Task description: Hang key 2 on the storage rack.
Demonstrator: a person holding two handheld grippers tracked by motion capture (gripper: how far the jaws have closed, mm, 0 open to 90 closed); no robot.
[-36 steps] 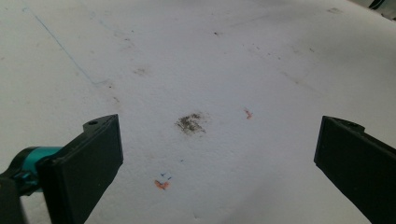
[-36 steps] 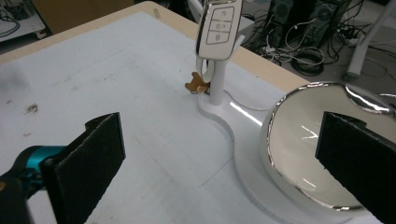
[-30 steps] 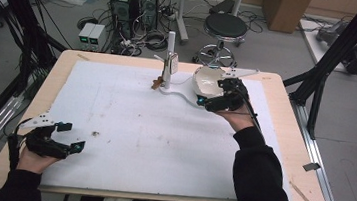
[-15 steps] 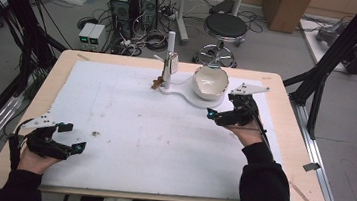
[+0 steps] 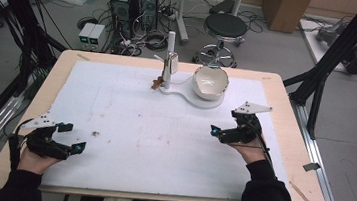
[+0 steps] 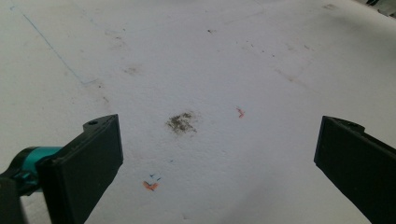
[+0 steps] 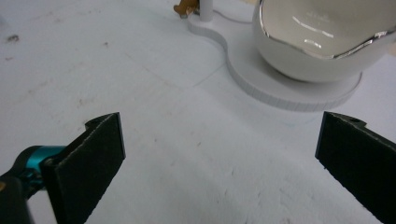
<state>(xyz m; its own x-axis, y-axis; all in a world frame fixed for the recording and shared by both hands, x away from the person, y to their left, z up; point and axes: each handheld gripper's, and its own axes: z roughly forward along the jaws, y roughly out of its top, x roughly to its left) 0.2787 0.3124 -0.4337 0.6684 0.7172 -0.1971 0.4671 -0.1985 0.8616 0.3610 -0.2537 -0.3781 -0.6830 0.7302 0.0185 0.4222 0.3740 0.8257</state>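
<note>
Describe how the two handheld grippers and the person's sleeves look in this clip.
Both the left gripper and the right gripper are black, each with two flat, squarish black jaws, a teal part at the jaw base, and a pale grey three-cornered plate on top. A thin black cable trails from each. The person wears black sleeves.

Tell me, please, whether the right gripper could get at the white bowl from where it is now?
Probably yes: the right gripper has its jaws wide apart, facing the white bowl on its white base, with bare table cover between them.
</note>
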